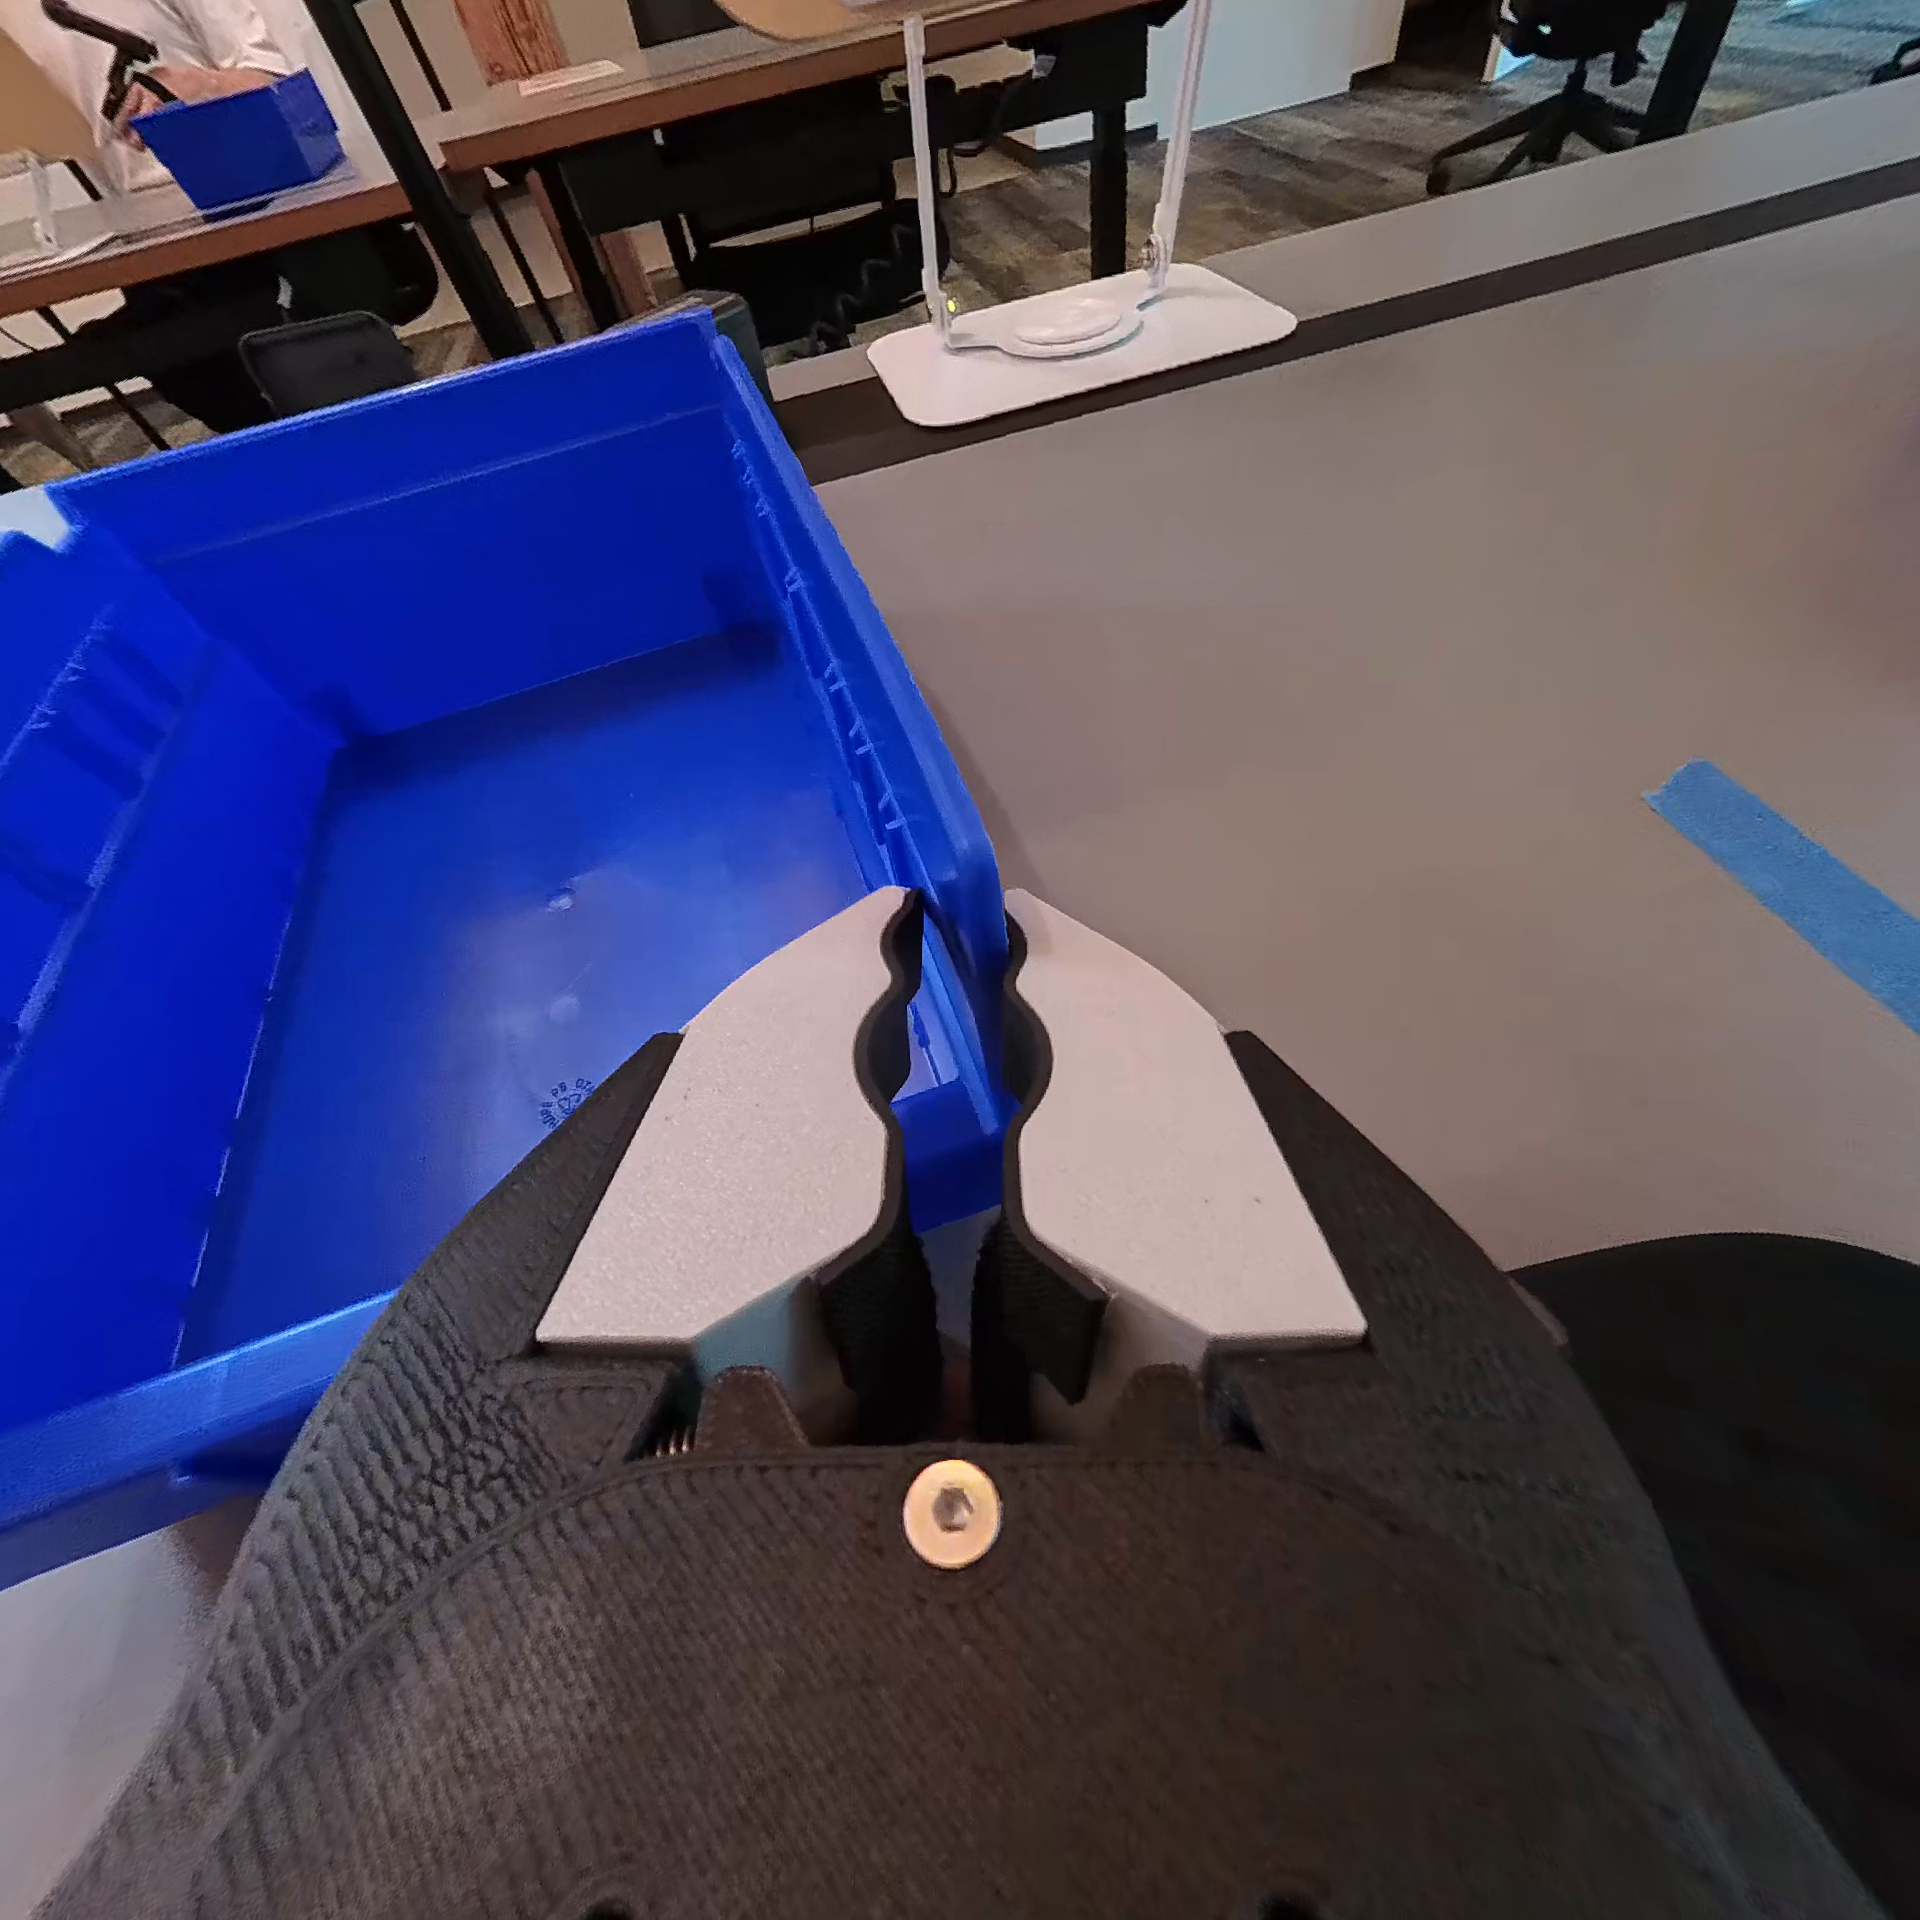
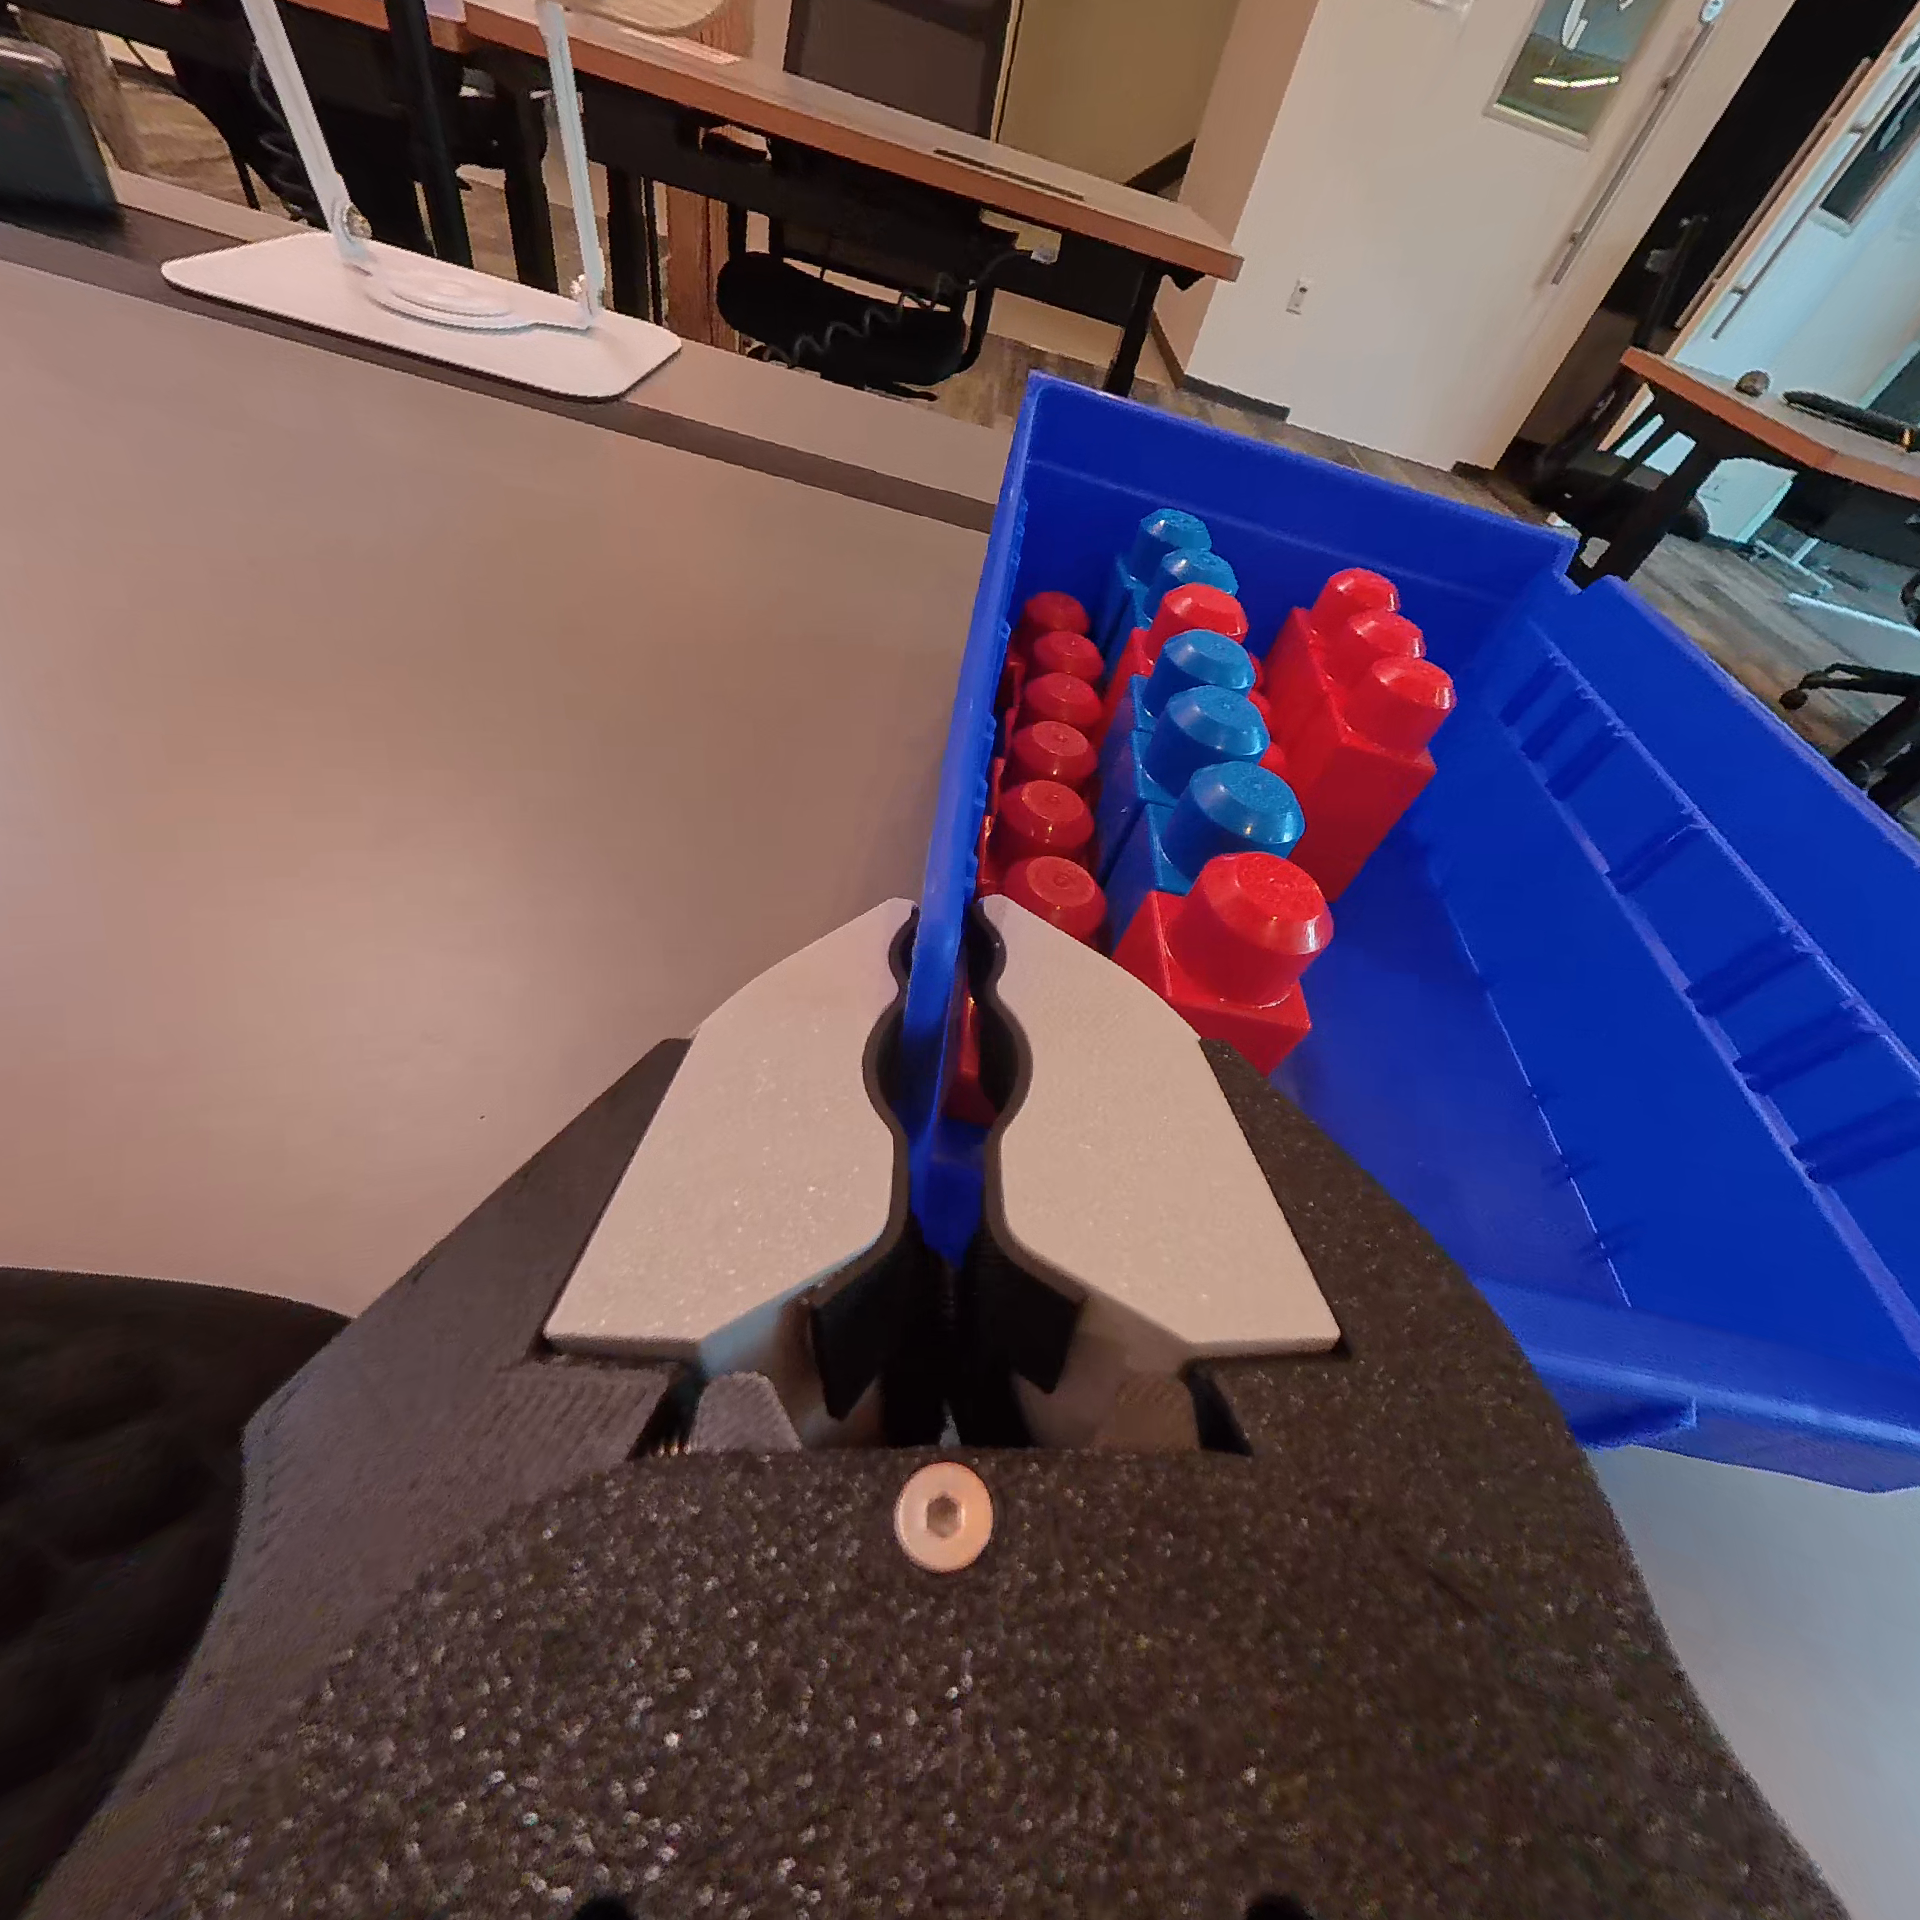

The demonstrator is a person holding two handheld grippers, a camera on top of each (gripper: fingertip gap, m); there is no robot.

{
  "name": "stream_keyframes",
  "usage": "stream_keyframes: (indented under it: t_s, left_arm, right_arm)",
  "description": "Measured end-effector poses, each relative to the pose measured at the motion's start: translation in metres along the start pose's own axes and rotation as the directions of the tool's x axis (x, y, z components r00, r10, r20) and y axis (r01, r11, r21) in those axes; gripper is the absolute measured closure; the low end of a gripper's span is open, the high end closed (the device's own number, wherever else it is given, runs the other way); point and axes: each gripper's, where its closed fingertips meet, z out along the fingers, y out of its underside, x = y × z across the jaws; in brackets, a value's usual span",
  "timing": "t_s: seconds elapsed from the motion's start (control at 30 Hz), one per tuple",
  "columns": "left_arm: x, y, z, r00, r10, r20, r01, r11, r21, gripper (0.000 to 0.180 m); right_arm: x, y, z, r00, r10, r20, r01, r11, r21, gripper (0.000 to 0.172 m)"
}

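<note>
Two grippers, two blue bins, both on a grey table (image 1: 1351, 644). The left gripper (image 1: 961, 914) is clamped on the right-hand wall of a blue bin (image 1: 468, 831) near that bin's near right corner, one finger inside and one outside, pads pressing the rim. Nothing shows inside that bin.

The right gripper (image 2: 943, 920) is clenched the same way on the left wall of the second blue bin (image 2: 1662, 1039), near its near left corner. That one holds big toy blocks packed along its left side: red blocks (image 2: 1236, 956) and blue blocks (image 2: 1195, 748), exact count hard to tell, with about six red studs in the row against the wall.

One white stand base (image 1: 1081, 343) sits at the table's far edge, and one strip of blue tape (image 1: 1797, 883) near its right edge.
</note>
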Motion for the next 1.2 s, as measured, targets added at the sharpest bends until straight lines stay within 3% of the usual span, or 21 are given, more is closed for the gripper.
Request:
stream_keyframes:
  t_s: [0.83,1.2]
  left_arm:
    - [0.031,-0.007,0.010,0.995,0.062,-0.080,-0.064,0.998,-0.019,0.166]
    - [0.029,-0.006,0.009,0.993,0.115,-0.013,-0.115,0.993,0.000,0.167]
  right_arm:
    - [-0.022,-0.006,0.004,0.997,-0.020,0.074,0.020,1.000,0.008,0.162]
    - [-0.022,-0.006,0.005,0.999,-0.019,0.051,0.017,0.999,0.044,0.163]
